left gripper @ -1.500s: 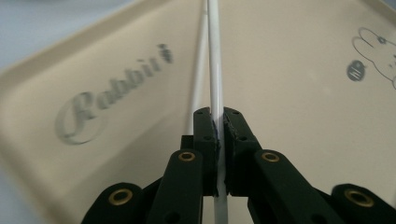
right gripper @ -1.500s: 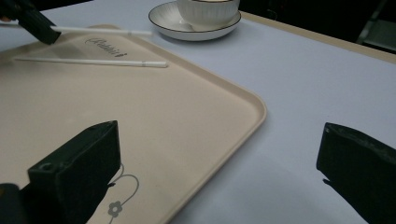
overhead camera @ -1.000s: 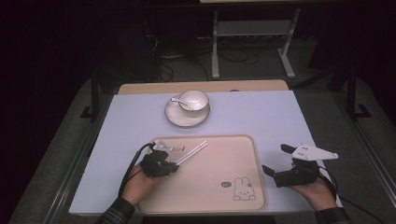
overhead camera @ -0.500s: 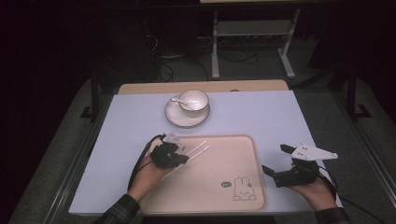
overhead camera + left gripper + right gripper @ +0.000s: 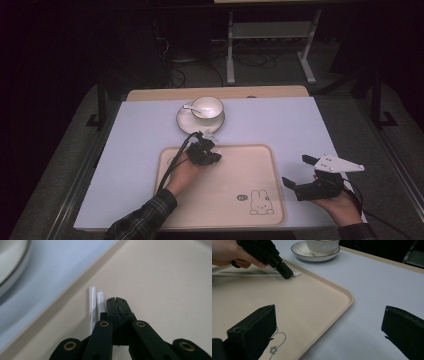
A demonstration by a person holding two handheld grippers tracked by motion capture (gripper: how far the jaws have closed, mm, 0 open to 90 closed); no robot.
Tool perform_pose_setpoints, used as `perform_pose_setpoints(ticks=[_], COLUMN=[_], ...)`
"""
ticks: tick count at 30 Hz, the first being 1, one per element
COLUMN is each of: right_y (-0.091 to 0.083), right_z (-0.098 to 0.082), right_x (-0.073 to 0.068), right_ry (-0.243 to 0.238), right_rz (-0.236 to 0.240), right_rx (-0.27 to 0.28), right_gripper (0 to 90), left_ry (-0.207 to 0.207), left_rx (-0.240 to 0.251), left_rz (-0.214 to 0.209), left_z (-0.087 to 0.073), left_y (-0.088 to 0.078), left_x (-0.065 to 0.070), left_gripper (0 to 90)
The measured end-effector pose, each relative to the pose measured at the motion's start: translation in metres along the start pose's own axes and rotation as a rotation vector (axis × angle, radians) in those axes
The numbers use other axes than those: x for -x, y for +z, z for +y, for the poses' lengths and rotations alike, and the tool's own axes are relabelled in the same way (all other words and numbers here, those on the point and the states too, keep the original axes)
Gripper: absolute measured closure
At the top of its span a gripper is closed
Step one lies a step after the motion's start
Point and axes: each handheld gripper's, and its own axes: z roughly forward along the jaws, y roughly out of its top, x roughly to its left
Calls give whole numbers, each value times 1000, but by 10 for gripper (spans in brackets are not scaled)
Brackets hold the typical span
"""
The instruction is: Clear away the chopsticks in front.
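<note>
Two white chopsticks (image 5: 93, 307) lie side by side on the beige tray (image 5: 240, 172), near its far rim. My left gripper (image 5: 209, 145) is shut, its closed jaws lying on the tray right beside the sticks with nothing visible between them. In the right gripper view its black tip (image 5: 285, 272) rests against the chopsticks (image 5: 249, 275). My right gripper (image 5: 297, 170) hovers at the tray's right edge, jaws wide open and empty (image 5: 329, 325). A white cup and spoon sit on a saucer (image 5: 200, 115) just beyond the tray.
The tray has a rabbit drawing (image 5: 260, 202) at its near right corner. It lies on a pale blue tabletop (image 5: 280, 125). A metal stand (image 5: 270, 35) and cables stand on the dark floor behind the table.
My left hand has slid forward and to the right along the chopsticks, toward the tray's far rim and the saucer, and now covers most of them. The right hand has stayed put.
</note>
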Motion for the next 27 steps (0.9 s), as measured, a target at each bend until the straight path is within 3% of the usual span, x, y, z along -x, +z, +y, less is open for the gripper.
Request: perform_pose_setpoints(ticks=[7, 15, 20, 27], right_y=[1, 0, -1, 0], right_z=[1, 0, 1, 1], right_x=[-1, -1, -1, -2], right_ry=[-4, -1, -3, -4], right_rz=[0, -2, -2, -3], right_rx=[-2, 0, 3, 2], right_gripper=[0, 0, 0, 0], left_ry=[-42, -57, -78, -91], left_rx=[-5, -25, -23, -35], left_rz=[37, 52, 40, 55], left_z=[-11, -26, -42, -63], left_y=[-13, -27, -40, -59], left_x=[-20, -28, -27, -29], left_gripper=[897, 896, 896, 896])
